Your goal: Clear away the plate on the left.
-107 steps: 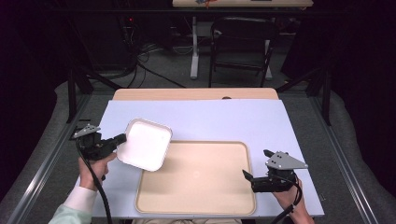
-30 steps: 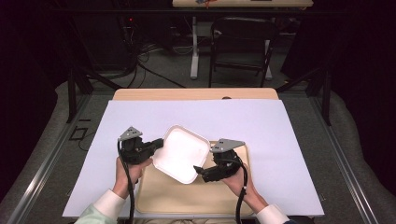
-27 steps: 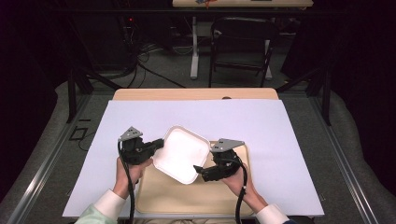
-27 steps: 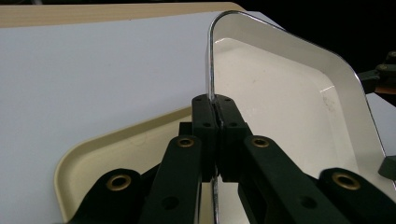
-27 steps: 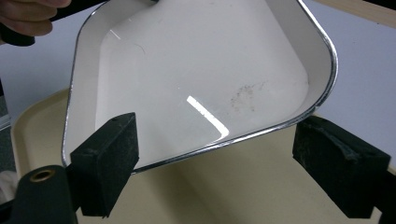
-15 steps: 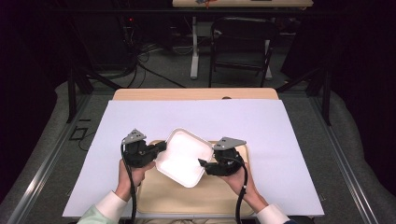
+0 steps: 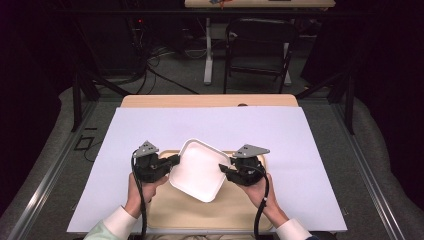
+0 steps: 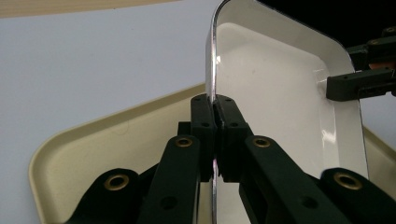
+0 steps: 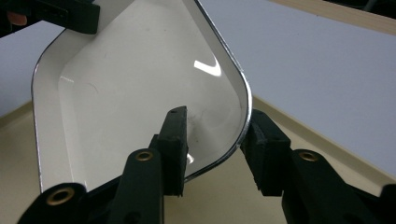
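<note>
White dish [image 7: 198, 170], held tilted above the beige tray [image 7: 210, 215] with its left rim clamped in the left gripper [image 8: 214, 135], while the right gripper [image 9: 214, 140], jaws just closing, straddles the opposite corner, apparently not yet pinching it; next: complete this 2-gripper hold.

Left tool [image 7: 172, 161] clamped; right tool [image 7: 223, 169] jaws closing, still apart.

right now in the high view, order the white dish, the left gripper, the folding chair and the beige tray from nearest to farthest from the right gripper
1. white dish: its rim sits between the jaws of the right gripper, which have just been closing.
2. beige tray: directly underneath.
3. left gripper: across the dish, clamped on its opposite rim.
4. folding chair: beyond the table's far edge.
</note>
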